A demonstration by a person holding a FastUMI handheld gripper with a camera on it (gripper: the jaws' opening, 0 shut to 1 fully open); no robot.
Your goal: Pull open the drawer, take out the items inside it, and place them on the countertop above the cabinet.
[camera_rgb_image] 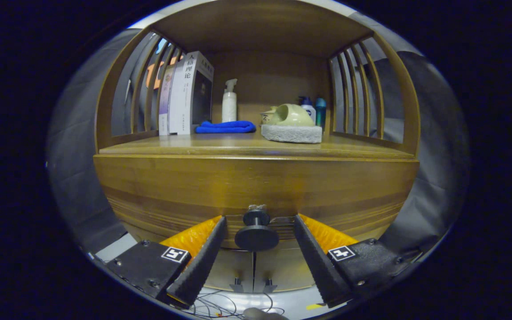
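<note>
The gripper [256, 231] points straight at the front of a brown wooden cabinet [256, 186]. Its two fingers [202, 253] are wide apart, with ridged, bumpy inner faces. Between them sits the round dark knob [256, 235] of the wooden drawer [194, 191]. The knob is a flat disc on a short stem. There is open room on both sides of the knob, and neither finger touches it. The drawer is closed, its smooth, shiny front level with the cabinet, so the things inside cannot be seen.

Above the drawer is the wooden tabletop [149, 149] with a long straight front edge. The front strip of it is bare and flat. Thin curved wooden bars [142, 89] fence the left and right sides, and a wooden roof covers the top.

Farther back on the tabletop, at the left, tall books [189, 93] stand upright against the bars. Just beside them lies a soft folded blue cloth [226, 127]. Behind the cloth stands a white pump bottle [229, 102]. To the right lies a rough grey sponge block [291, 133] near the middle of the tabletop, with a smooth pale green rounded thing [290, 115] resting on it. Behind that stand a white bottle with a dark cap [308, 106] and a teal bottle [321, 109].

Below the drawer, two pale cabinet doors [238, 266] meet at a thin dark gap, and thin wires [220, 306] lie on the pale floor.
</note>
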